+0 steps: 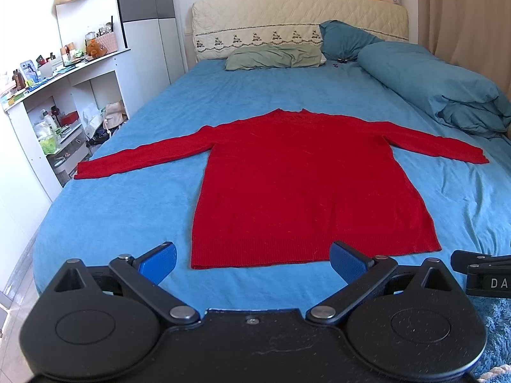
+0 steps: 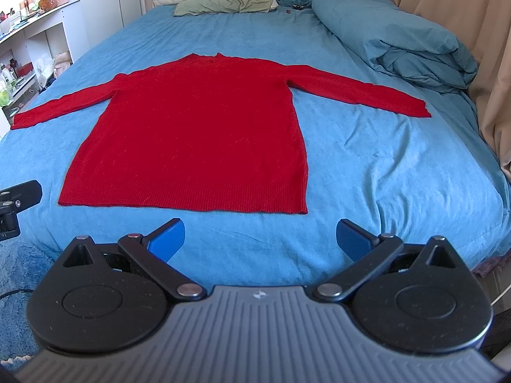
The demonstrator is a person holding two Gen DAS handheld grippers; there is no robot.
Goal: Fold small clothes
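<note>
Left tool [image 1: 252, 263] and right tool [image 2: 260, 239] both gape wide, empty, short of the hem. Our red sweater [image 1: 306, 185] lies flat on the bed [image 1: 127, 210], sleeves spread. Soft, limp knit, we reckon: pinch a cuff or shoulder.

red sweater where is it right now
The red sweater lies flat in the middle of the blue bed, sleeves spread to both sides, hem nearest the open grippers and collar toward the pillows.
</note>
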